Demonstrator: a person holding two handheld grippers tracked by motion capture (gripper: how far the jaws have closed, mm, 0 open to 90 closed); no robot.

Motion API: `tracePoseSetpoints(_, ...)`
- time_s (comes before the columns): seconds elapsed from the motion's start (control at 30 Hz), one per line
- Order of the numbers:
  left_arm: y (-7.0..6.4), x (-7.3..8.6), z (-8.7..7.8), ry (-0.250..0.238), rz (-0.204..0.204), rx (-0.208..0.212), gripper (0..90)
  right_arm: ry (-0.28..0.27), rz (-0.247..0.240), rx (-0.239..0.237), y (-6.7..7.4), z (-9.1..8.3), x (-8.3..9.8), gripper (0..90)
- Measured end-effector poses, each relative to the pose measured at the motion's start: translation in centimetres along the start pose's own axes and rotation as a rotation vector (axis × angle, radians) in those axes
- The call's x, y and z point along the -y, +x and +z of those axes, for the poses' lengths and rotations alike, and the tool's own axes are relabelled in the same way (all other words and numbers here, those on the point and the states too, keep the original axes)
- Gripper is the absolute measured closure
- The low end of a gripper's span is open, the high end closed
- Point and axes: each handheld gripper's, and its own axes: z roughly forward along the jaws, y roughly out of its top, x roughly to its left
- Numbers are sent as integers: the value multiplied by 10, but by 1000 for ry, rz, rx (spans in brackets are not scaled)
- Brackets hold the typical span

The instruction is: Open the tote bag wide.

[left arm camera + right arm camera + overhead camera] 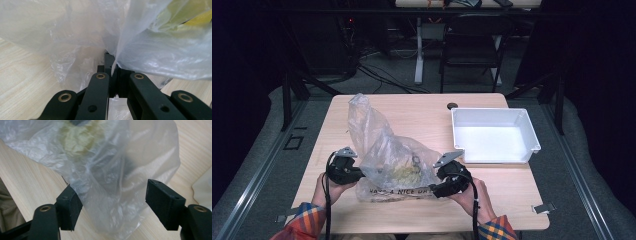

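The crumpled clear plastic bag [384,160] lies on the near middle of the pale wooden counter [422,112], its printed bottom edge toward the person and yellowish contents, with what looks like a metal ring, bunched inside. The left tool [358,175] is clenched on a fold of the bag's film; in the left gripper view the jaws are pinched together with the plastic [140,50] running straight into the seam between them. The right tool [438,189] stands released: in the right gripper view its two black pads sit wide apart with a loose lobe of the bag [117,182] between them, neither pad pressing on it.

The step in hand looks like getting a second hold so the bag can be opened or lifted toward the white rectangular plastic tray [494,136] at the far right of the counter. To do it well, the left pinch should stay firm as the anchor (thin film slips easily). The right tool would best close on a single layer near the edge rather than on the bulging lobe, away from the contents, so that pulling the two apart spreads the mouth instead of tearing it.
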Motion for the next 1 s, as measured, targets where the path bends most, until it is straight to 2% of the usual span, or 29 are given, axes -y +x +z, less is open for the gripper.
tracePoseSetpoints(0.07,-1,0,0,5,8,6,898,-17,-24,-3,5,-1,-4,314)
tracePoseSetpoints(0.1,-2,0,0,3,12,0,898,-39,-41,6,9,-2,-6,378)
tracePoseSetpoints(0.2,-5,0,-1,6,16,10,899,-65,-74,34,16,-4,-12,678)
tracePoseSetpoints(0.27,-7,1,-3,14,25,17,899,-73,-72,30,16,-3,-11,796)
tracePoseSetpoints(0.33,-8,3,-3,30,20,49,899,-75,-51,19,12,-3,-9,866)
tracePoseSetpoints(0.43,-12,6,-4,57,29,68,899,-85,25,-7,0,-1,-3,889)
tracePoseSetpoints(0.53,-18,7,-5,65,41,73,899,-79,90,-22,-11,2,4,890)
tracePoseSetpoints(0.63,-23,9,-6,69,51,79,899,-47,147,-23,-21,10,11,890)
tracePoseSetpoints(0.73,-28,13,-6,88,70,93,899,-14,177,-20,-27,19,18,889)
tracePoseSetpoints(0.87,-35,17,0,151,111,93,900,54,208,-21,-31,31,24,889)
tracePoseSetpoints(0.97,-35,19,8,202,147,58,900,72,235,-11,-32,38,26,888)
tracePoseSetpoints(1.0,-35,20,10,207,139,45,900,88,228,-5,-32,39,26,888)
